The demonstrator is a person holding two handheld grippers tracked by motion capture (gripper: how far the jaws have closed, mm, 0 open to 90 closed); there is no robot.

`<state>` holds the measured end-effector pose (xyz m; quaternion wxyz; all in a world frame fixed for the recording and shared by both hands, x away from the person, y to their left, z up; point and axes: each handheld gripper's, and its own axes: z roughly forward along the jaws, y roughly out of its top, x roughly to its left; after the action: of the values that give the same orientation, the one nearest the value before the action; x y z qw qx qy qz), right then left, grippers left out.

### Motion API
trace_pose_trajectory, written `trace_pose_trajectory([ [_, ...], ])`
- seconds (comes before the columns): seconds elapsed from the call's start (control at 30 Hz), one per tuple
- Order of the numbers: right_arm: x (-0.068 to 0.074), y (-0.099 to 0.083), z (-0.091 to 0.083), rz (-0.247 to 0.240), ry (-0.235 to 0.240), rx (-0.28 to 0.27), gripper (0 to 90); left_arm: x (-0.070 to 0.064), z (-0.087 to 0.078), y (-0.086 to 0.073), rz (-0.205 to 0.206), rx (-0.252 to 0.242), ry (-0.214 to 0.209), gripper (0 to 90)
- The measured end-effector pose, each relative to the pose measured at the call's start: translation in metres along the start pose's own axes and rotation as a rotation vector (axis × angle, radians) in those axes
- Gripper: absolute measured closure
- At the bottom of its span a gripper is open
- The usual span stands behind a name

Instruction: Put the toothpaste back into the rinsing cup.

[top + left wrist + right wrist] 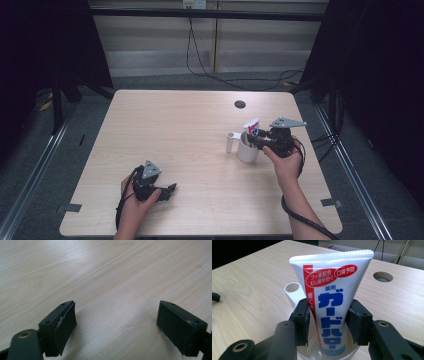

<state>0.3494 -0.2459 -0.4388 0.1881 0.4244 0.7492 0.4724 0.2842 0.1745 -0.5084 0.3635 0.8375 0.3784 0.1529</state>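
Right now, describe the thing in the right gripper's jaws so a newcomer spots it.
On the table's right side stands a white cup. Upright in it, held by the right gripper, is the toothpaste tube: white with red and blue print, unlike the plain cup.

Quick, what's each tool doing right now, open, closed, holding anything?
Left tool: open, holding nothing, low over the table.
Right tool: closed on the toothpaste tube, which stands in the white cup.

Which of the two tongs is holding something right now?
The right tongs, clamped on the white toothpaste tube standing in the white cup; the left tongs gape empty.
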Motion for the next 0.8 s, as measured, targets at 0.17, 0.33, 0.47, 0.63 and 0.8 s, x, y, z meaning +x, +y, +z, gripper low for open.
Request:
trace_pose_trajectory([
  [0.17, 0.0015, -0.0008, -0.0005, -0.006, 0.002, 0.004, 56.0, 0.0000, 0.0000, 0.0000, 0.001, 0.000, 0.000, 15.6],
  [0.33, 0.0018, -0.0009, -0.0026, -0.014, 0.002, 0.015, 55.5, 0.0000, 0.0000, 0.0000, 0.000, 0.000, 0.000, 15.6],
  [0.47, 0.0003, -0.0020, -0.0041, -0.005, 0.005, 0.011, 55.3, 0.0000, 0.0000, 0.0000, 0.000, 0.000, 0.000, 15.6],
  [0.63, -0.0005, -0.0016, -0.0054, -0.006, 0.009, 0.022, 54.7, 0.0001, -0.0001, 0.0000, 0.002, 0.002, 0.000, 15.6],
  [0.8, 0.0005, -0.0004, -0.0060, -0.027, 0.009, 0.039, 54.3, 0.0000, 0.0000, 0.0000, 0.001, 0.000, 0.000, 15.5],
])
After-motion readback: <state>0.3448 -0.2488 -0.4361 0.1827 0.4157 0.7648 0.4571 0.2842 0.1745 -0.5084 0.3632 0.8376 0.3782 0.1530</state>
